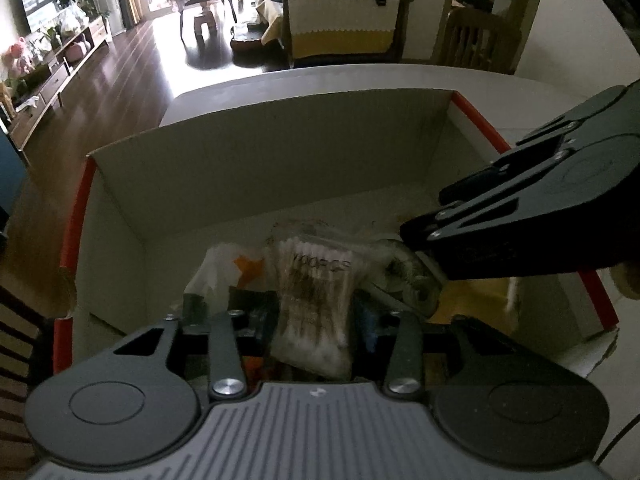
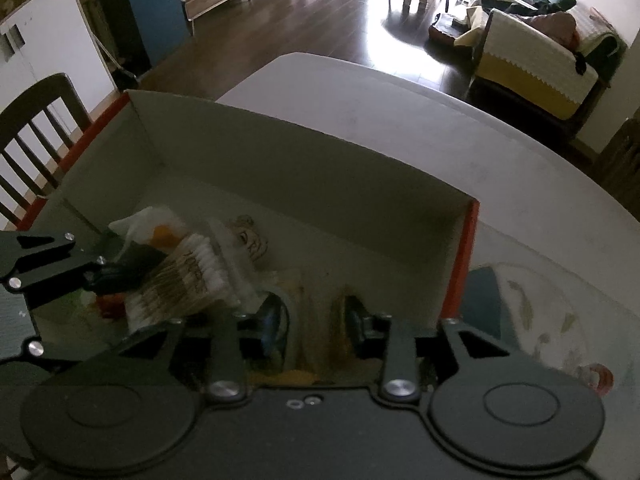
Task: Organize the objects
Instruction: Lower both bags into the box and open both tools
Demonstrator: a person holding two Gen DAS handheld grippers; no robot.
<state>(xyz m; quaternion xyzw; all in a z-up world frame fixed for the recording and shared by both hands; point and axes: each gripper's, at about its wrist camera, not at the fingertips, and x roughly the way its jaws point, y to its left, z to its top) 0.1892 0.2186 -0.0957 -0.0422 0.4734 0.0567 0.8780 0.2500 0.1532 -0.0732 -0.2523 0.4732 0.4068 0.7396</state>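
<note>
On white table [image 2: 400, 128] before dim lounge, left hand-held gripper [image 1: 312, 320] around cotton-swab pack [image 1: 316, 280].

My left wrist view looks down, close in, over the near edge of the open cardboard box [image 1: 256, 152] toward the sofa [image 1: 340, 24]. My right wrist view faces likewise from further right. Both share the box interior, the white desk [image 2: 400, 120] and the living room.

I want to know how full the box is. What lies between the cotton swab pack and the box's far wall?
Bare box floor. In the left wrist view nothing lies between the cotton swab pack and the far wall.
</note>
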